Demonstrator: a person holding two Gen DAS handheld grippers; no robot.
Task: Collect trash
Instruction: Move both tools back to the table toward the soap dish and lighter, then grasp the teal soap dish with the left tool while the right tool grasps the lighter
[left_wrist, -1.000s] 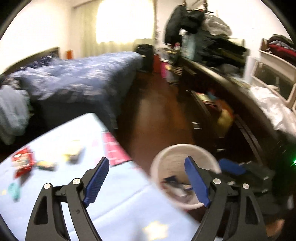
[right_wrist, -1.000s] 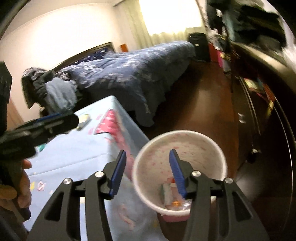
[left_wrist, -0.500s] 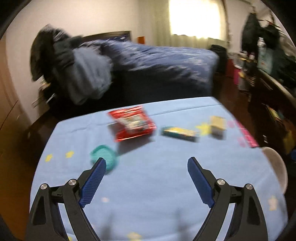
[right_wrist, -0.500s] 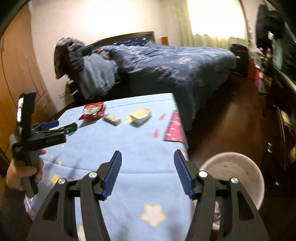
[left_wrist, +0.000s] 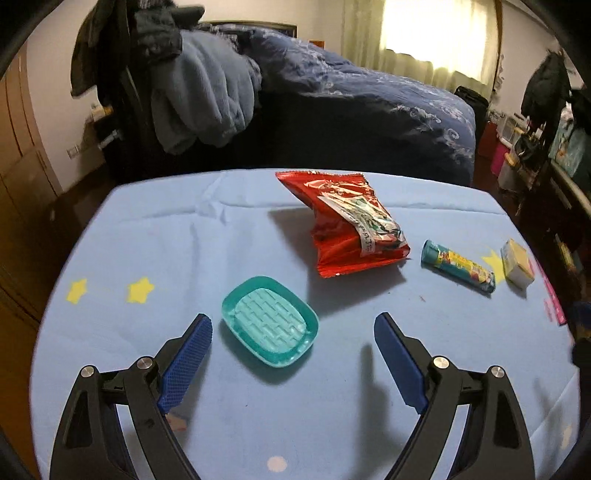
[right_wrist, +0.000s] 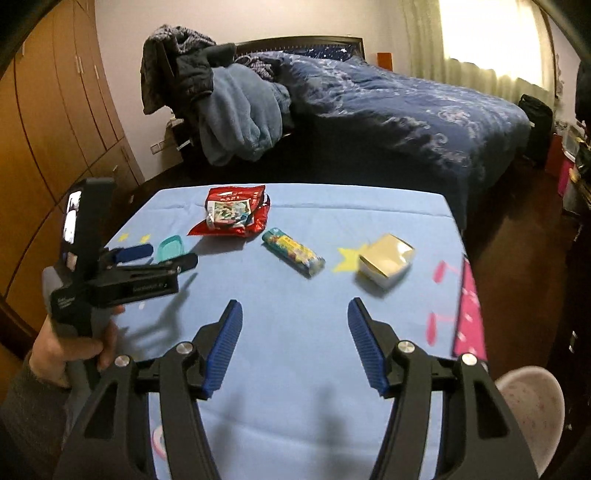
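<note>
Left wrist view: the left gripper (left_wrist: 293, 341) hovers over a light blue table (left_wrist: 155, 236), jaws spread wide and empty. Just ahead, nearer its left finger, lies a teal soap-dish lid (left_wrist: 270, 322). Beyond it sits a crumpled red snack bag (left_wrist: 349, 225); farther right, a teal printed tube (left_wrist: 458, 266) and a small yellow box (left_wrist: 518, 263). To take the lid cleanly, I judge the jaws should shift left to straddle it. Nothing blocks the way.

Right wrist view: the right gripper (right_wrist: 295, 339) is also released and empty, above bare cloth. The box (right_wrist: 386, 260) lies ahead to its right, the tube (right_wrist: 293, 252) ahead to its left, the bag (right_wrist: 234, 214) beyond. A pale waste bin (right_wrist: 532, 406) stands off the table's edge, low right. The left gripper (right_wrist: 159, 256) shows at far left, by the lid (right_wrist: 170, 247).
</note>
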